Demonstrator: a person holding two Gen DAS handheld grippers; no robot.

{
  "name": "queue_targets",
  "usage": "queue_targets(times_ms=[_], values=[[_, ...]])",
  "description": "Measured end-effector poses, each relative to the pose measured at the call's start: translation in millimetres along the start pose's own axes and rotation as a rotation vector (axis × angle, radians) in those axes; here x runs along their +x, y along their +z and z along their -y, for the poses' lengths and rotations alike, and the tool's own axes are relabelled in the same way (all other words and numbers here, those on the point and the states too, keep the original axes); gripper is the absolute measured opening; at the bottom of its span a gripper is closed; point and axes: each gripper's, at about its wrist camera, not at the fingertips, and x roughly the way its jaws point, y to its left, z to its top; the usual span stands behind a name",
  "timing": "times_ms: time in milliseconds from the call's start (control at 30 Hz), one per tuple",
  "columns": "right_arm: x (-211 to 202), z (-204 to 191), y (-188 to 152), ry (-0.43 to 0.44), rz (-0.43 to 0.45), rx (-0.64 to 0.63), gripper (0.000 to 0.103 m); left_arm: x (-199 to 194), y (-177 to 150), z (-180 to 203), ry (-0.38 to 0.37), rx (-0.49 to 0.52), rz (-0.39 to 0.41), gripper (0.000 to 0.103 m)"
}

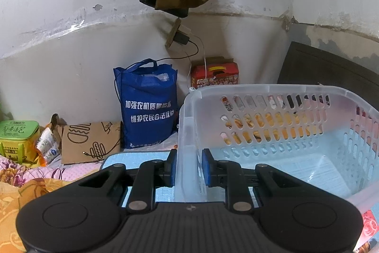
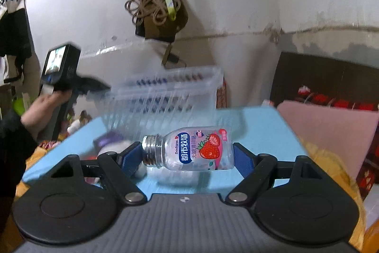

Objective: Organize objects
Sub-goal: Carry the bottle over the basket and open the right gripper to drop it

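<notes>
between right tool (image 2: 187, 155) pads: clear capless bottle (image 2: 196, 149) sideways, strawberry label

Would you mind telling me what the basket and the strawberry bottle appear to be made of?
The basket looks like translucent, slightly frosted moulded plastic: the things behind it show through its slotted walls. The strawberry bottle appears to be clear, glossy plastic, though glass cannot be ruled out; the blue surface shows through it, it has a printed label, and its threaded neck has no cap.
</notes>
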Motion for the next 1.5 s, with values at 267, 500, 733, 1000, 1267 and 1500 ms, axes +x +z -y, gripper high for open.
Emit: queue_targets(times_ms=[267, 500, 733, 1000, 1267, 1500], values=[[40.6, 6.9, 82.5, 0.01, 0.073, -0.055, 0.083, 1.0, -1.1, 0.3, -0.007, -0.001, 0.002, 0.024], [127.9, -13.4, 142.7, 0.037, 0.003, -0.11, 0.083, 0.9, -2.2, 2.9, -0.005, -0.002, 0.005, 0.024], [202.6, -15.6, 135.5, 0.042, -0.128, -0.105, 0.083, 1.0, -2.4, 0.8, -0.012, -0.005, 0.002, 0.025], [212.2, -8.4, 128.8, 0.049, -0.154, -0.087, 0.088, 1.4, -1.7, 1.1, -0.01, 0.0, 0.0, 0.025], [199.3, -3.6, 127.1, 0.003, -0.155, -0.086, 0.103, -1.2, -1.9, 5.8, 0.006, 0.026, 0.012, 0.026], [108.8, 29.0, 99.4, 0.023, -0.029, 0.071, 0.103, -0.6, -0.5, 2.2, 0.002, 0.01, 0.015, 0.027]])
